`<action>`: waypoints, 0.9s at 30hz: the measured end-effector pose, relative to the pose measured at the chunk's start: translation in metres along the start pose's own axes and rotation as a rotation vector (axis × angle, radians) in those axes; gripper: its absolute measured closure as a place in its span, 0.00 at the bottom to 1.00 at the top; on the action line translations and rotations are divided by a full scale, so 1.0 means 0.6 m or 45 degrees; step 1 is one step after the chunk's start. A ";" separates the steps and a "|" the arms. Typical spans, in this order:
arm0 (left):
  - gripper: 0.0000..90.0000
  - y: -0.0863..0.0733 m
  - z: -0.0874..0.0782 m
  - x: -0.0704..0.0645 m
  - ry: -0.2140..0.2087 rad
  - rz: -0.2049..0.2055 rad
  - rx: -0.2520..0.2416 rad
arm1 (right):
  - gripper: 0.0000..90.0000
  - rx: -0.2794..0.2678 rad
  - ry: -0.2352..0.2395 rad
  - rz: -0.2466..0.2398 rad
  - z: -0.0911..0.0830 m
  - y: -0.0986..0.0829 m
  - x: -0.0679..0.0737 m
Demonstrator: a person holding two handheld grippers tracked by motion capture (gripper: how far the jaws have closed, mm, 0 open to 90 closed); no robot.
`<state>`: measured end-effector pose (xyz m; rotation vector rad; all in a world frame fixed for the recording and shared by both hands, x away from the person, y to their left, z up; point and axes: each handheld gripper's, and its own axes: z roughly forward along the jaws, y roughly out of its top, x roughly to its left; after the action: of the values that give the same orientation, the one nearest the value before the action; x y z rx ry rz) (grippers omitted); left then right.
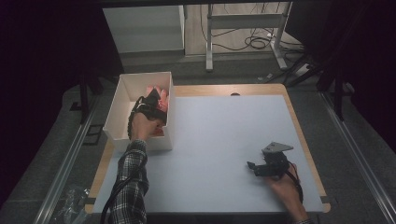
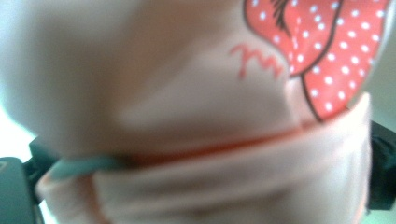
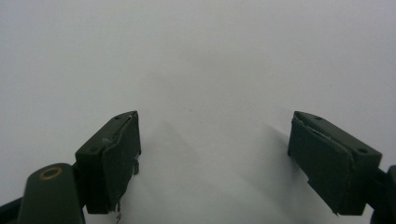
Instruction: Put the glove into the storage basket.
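The left tongs point(image 1: 154, 100) are down inside the white box point(image 1: 122, 98) at the far left of the bench point(image 1: 224, 135), pressed into a pink garment point(image 1: 161, 97); in the left gripper view the pale pink cloth point(image 2: 196, 140) with a red white-dotted print lies right against the camera and seems bunched between the jaws, so it looks gripped, though the jaws themselves are hidden and I cannot tell for certain. The right tongs point(image 1: 254, 167) rest near the right edge of the bench, jaws wide apart and empty over bare white surface. As I judge it, the garment is grasped but not yet lifted out; carrying it out and laying it on the bench remains.
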<state>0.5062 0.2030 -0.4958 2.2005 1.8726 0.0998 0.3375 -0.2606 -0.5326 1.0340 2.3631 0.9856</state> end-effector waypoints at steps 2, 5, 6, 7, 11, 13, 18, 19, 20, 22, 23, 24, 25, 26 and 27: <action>0.03 -0.002 -0.007 0.001 0.003 0.004 -0.025 | 0.19 0.000 0.000 0.000 0.000 0.000 0.000; 0.03 -0.005 -0.017 0.001 -0.011 0.012 -0.059 | 0.19 0.000 0.000 0.000 0.000 0.000 0.000; 0.03 -0.007 -0.021 0.000 -0.012 0.005 -0.076 | 0.19 0.000 0.000 0.000 0.000 0.000 0.000; 0.03 -0.007 -0.024 0.001 -0.013 0.016 -0.077 | 0.19 0.000 0.000 0.000 0.000 0.000 0.000; 0.04 -0.015 -0.040 0.000 -0.027 0.031 -0.130 | 0.19 0.000 0.000 0.000 0.000 0.000 0.000; 0.04 -0.019 -0.047 0.001 -0.040 0.031 -0.157 | 0.19 0.000 0.000 0.000 0.000 0.000 0.000; 0.04 -0.030 -0.061 0.003 -0.054 0.064 -0.212 | 0.19 0.000 0.001 0.000 0.000 0.000 0.000; 0.04 -0.033 -0.064 0.003 -0.058 0.072 -0.222 | 0.19 0.000 0.000 0.000 0.000 0.000 0.000; 0.04 -0.035 -0.069 0.003 -0.064 0.080 -0.239 | 0.19 0.000 0.000 0.000 0.000 0.000 0.000; 0.04 -0.039 -0.074 0.002 -0.069 0.087 -0.263 | 0.19 0.000 0.000 0.000 0.000 0.000 0.000; 0.04 -0.040 -0.078 0.002 -0.070 0.093 -0.275 | 0.19 0.000 0.000 0.000 0.000 0.000 0.000; 0.04 -0.042 -0.083 0.002 -0.069 0.105 -0.289 | 0.19 0.000 0.000 0.000 0.000 0.000 0.000; 0.04 -0.044 -0.086 0.002 -0.066 0.112 -0.300 | 0.19 0.000 0.000 0.000 0.000 0.000 0.000; 0.04 -0.046 -0.090 0.002 -0.060 0.119 -0.316 | 0.19 0.000 0.000 0.000 0.000 0.000 0.000; 0.04 -0.047 -0.092 0.002 -0.056 0.121 -0.328 | 0.19 0.000 0.000 0.000 0.000 0.000 0.000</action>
<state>0.4676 0.2159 -0.4488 2.0960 1.6301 0.2913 0.3375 -0.2605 -0.5326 1.0336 2.3632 0.9855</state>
